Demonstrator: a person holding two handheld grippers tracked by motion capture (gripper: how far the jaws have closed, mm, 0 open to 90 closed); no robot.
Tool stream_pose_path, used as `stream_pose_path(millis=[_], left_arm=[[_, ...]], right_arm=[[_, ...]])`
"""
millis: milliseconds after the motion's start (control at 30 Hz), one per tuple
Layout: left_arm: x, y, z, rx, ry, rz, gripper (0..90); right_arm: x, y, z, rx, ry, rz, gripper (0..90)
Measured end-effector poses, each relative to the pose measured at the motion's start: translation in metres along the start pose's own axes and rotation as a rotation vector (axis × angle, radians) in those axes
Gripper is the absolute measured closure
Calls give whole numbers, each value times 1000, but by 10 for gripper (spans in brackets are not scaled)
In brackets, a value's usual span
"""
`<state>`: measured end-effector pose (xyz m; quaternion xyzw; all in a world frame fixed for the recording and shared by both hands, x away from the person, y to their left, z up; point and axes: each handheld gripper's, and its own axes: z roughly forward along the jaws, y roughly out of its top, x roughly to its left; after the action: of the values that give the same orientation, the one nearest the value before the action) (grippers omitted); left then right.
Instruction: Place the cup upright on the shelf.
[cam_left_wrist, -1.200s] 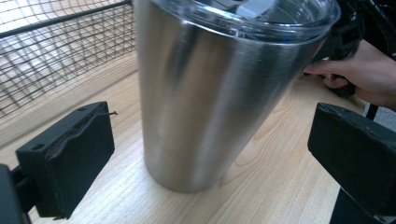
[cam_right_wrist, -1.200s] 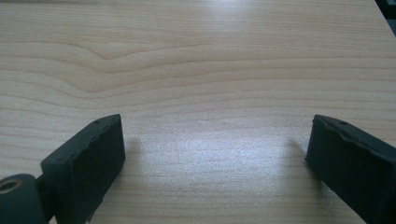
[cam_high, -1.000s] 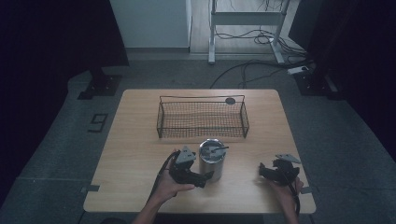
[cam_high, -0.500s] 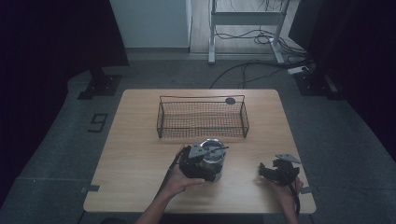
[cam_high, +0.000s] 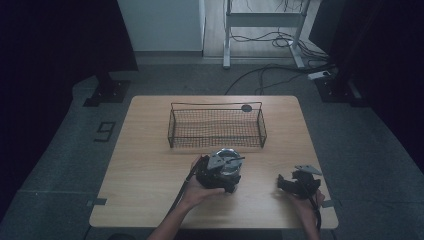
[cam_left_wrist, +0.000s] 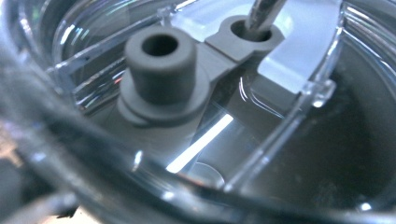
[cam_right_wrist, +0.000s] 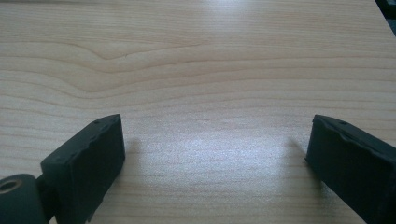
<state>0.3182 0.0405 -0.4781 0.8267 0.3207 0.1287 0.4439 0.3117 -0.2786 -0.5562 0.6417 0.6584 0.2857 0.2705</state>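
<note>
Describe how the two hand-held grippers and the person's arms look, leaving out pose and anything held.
The left hand-held gripper is black and blocky, with a grey three-cornered plate on top and a black cable trailing back. The right hand-held gripper matches it; its jaws are chunky black blocks with ridged inner faces. The forearms are bare, unsleeved.
</note>
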Motion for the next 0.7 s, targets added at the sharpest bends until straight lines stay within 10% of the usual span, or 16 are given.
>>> stream_pose_path(millis=[700], left_arm=[[-3,5,-1,-23,-2,41,39]], right_arm=[[0,0,0,0,-5,4,40]])
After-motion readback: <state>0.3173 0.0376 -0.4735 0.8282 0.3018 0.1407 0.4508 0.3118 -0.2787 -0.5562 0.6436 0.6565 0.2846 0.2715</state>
